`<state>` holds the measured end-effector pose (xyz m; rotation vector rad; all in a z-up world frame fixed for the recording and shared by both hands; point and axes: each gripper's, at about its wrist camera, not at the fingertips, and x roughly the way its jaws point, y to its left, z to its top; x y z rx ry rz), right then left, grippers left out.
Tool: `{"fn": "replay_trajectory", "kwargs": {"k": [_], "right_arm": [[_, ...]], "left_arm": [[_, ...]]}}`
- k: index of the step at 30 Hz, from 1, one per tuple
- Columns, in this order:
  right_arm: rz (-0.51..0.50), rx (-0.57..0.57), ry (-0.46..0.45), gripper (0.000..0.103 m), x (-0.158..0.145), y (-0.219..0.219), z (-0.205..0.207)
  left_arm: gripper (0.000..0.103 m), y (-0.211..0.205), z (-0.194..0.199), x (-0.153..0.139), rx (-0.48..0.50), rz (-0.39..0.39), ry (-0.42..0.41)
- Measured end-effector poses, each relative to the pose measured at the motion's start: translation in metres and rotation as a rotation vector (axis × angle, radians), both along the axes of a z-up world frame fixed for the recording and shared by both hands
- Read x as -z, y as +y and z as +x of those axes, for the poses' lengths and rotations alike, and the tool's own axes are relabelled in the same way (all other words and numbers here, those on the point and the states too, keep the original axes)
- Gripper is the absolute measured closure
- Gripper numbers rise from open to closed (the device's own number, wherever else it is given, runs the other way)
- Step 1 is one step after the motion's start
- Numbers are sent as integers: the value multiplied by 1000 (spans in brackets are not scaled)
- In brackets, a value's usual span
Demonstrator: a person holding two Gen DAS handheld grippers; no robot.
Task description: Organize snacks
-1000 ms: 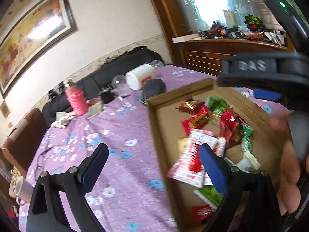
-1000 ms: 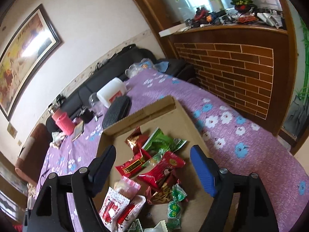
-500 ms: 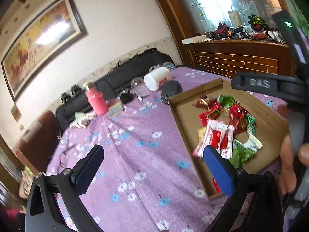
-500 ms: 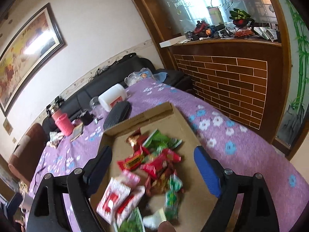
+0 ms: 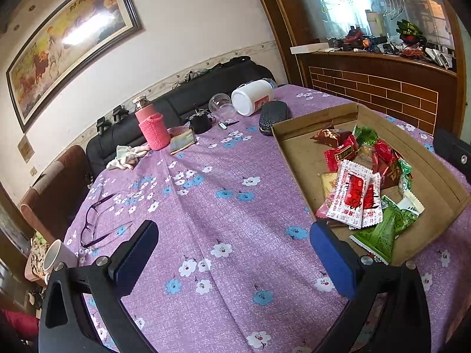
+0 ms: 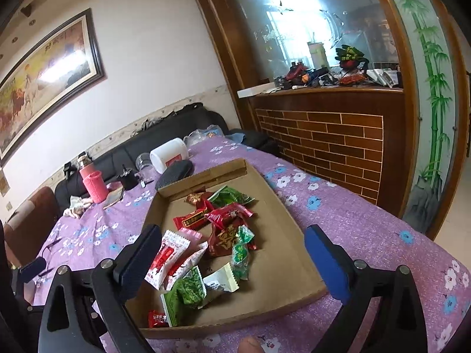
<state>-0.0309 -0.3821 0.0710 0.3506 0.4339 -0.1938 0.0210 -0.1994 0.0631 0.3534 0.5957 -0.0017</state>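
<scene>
Our right gripper [image 6: 232,260], jaws opening and empty, frames red, green and white snack packets [image 6: 212,244] heaped in a cardboard tray [image 6: 276,235].

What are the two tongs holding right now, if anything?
Nothing. The left tongs stand open over the tablecloth; the right tongs are opening above the snacks in the cardboard box, touching none.

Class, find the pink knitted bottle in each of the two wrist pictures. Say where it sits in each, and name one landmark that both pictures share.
Left wrist view: the pink knitted bottle stands upper left of centre, at the table's far edge, before the black sofa.
Right wrist view: the same bottle stands at middle left, beyond the cardboard tray.
Shared landmark: the white jar lying on its side, right of the bottle in both.
</scene>
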Motion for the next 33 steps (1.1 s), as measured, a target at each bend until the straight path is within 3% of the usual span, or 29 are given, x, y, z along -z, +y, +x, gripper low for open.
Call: {"fn": "replay_trajectory", "kwargs": {"k": [33], "right_arm": [[5,-26,17,4,2,2,6]], "left_arm": [[1,-7,-1,3,1,41,-8]]}}
